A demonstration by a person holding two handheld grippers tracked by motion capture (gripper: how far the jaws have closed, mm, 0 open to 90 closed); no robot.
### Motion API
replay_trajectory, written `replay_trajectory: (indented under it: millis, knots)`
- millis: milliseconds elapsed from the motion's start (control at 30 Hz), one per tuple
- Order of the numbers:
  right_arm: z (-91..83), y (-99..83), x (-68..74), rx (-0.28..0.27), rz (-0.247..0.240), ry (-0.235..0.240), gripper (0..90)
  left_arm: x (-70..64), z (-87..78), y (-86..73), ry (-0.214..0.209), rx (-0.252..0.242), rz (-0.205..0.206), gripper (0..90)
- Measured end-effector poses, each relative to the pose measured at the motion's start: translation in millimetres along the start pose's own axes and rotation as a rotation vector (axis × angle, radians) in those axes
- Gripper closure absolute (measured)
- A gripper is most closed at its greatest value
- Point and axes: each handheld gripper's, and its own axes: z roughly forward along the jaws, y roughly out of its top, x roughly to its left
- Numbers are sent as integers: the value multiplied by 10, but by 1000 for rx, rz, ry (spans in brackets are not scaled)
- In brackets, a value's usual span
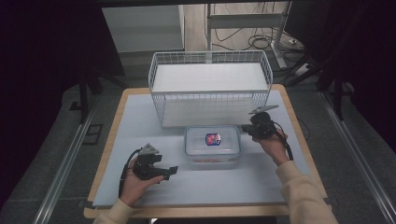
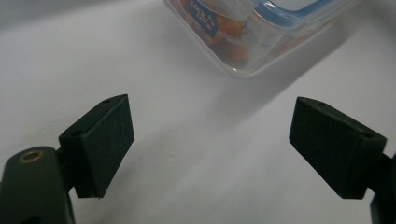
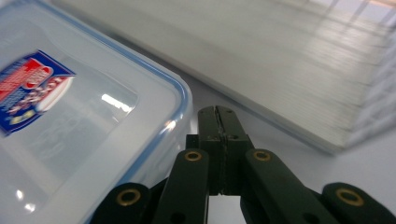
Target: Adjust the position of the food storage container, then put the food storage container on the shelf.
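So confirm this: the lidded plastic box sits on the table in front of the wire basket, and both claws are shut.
Not quite. The left claw is open, its jaws wide apart in the left gripper view. The right claw is shut, and the lidded plastic box does sit on the table in front of the wire basket.

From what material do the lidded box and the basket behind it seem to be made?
The clear rectangular box with blue-sealed lid looks like glossy transparent plastic: contents show through and it reflects light. The white wire basket looks like coated metal wire, judging by its thin grid; the coating is uncertain.
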Motion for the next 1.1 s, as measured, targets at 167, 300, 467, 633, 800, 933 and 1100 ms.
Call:
replay_trajectory:
  millis: [167, 300, 467, 633, 800, 933, 1100]
  knots:
    - [-253, -266, -13, -32, 39, 19, 898, -6, 1, 8, 6, 1, -1, 136]
    - [-368, -498, -37, -27, 53, 47, 897, -11, 3, 14, 9, 0, 0, 136]
    - [-384, -640, -46, -25, 63, 74, 897, 7, 5, 13, 15, -5, -13, 136]
    - [-346, -675, -21, -13, 62, 101, 862, 33, 2, 7, 10, -9, -29, 140]
    - [-380, -665, -25, -34, 69, 109, 617, 43, -10, 19, 3, -26, -56, 144]
    - [-436, -664, -62, -60, 107, 139, 458, 40, 5, 48, 0, -28, -60, 143]
    - [-483, -653, -58, -98, 101, 163, 330, 44, 15, 158, -22, -55, -88, 142]
